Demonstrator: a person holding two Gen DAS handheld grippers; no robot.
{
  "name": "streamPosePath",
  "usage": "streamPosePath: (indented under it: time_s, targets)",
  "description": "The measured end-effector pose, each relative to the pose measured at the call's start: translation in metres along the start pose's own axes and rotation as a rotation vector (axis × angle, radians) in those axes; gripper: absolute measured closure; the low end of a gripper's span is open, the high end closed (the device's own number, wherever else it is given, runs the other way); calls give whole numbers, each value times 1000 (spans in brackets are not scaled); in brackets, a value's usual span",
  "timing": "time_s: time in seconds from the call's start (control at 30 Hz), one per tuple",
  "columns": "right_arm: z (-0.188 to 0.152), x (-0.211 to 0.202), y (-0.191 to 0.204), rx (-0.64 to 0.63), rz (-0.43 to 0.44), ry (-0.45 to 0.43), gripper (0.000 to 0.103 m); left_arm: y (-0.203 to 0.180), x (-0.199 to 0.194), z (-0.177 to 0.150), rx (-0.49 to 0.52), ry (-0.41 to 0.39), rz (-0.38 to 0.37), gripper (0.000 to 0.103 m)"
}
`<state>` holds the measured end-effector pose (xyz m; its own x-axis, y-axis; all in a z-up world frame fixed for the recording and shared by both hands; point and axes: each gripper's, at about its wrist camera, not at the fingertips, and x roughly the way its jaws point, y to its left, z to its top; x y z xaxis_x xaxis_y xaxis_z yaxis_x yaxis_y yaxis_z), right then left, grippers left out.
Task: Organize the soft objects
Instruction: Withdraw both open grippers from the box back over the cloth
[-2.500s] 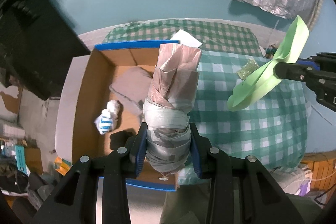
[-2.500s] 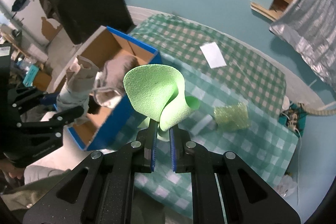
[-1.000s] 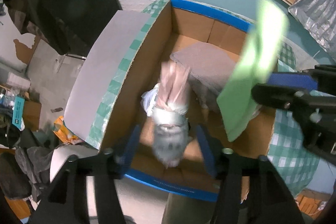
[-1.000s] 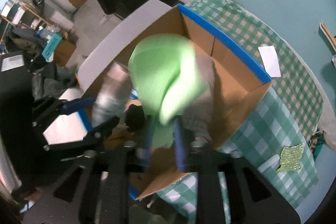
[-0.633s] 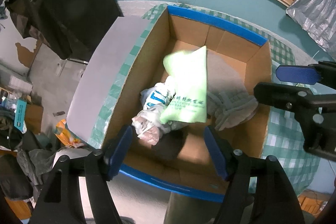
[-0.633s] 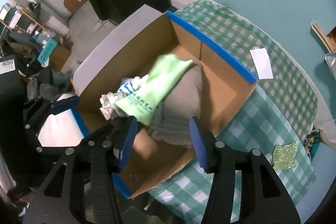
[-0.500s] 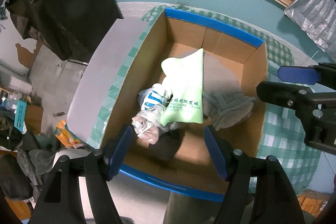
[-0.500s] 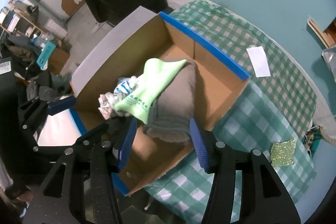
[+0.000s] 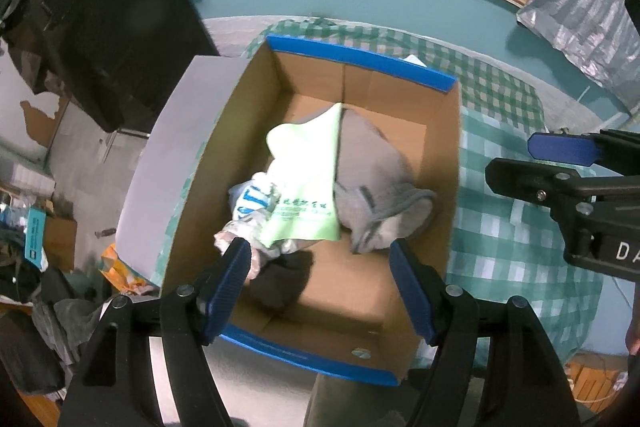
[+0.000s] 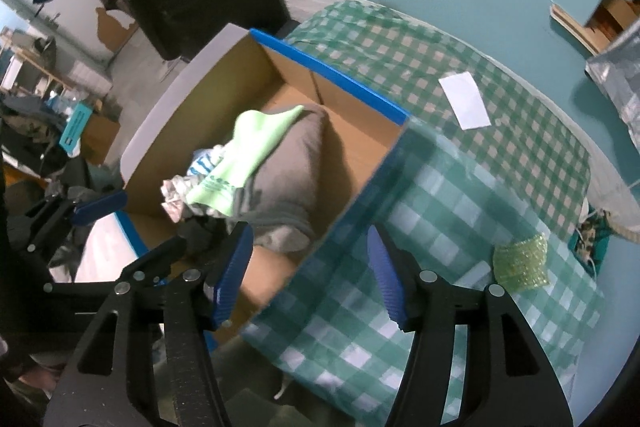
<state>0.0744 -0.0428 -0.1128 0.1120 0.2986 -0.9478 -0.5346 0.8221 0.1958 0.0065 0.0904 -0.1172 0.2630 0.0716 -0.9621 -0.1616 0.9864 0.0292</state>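
Observation:
An open cardboard box (image 9: 448, 163) (image 10: 360, 99) with blue-edged flaps stands at the table's left end. Inside it lie a light green bag (image 9: 304, 183) (image 10: 244, 155), a grey folded cloth (image 9: 376, 171) (image 10: 288, 167), a white-and-blue crumpled bag (image 9: 248, 197) (image 10: 200, 163) and a pale plastic bundle (image 9: 236, 239). My left gripper (image 9: 320, 267) hangs open above the box's near end with nothing between its fingers. My right gripper (image 10: 310, 267) is over the box's right wall, its jaws opening and empty. A yellow-green mesh sponge (image 10: 520, 261) lies on the checked tablecloth (image 10: 440, 211).
A white paper slip (image 10: 464, 101) lies on the far part of the cloth. A black cabinet (image 9: 100, 27) stands behind the box on the left. Clutter covers the floor at the left, and a silver sheet (image 9: 580, 7) hangs at the upper right.
Both grippers let go: the plastic bundle and the green bag dropped into the box. Both have since drawn back and to the right, the right one opening wider.

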Motion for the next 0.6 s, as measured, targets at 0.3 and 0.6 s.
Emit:
streamPosePath:
  time_s: [0.3, 0.6]
  targets:
    - [-16, -14, -36, 70, -22, -18, 43, -33, -5, 3, 64, -11, -10, 30]
    - [-30, -27, -68, 129, -44, -33, 43, -69, -9, 10, 130, -22, -22, 30]
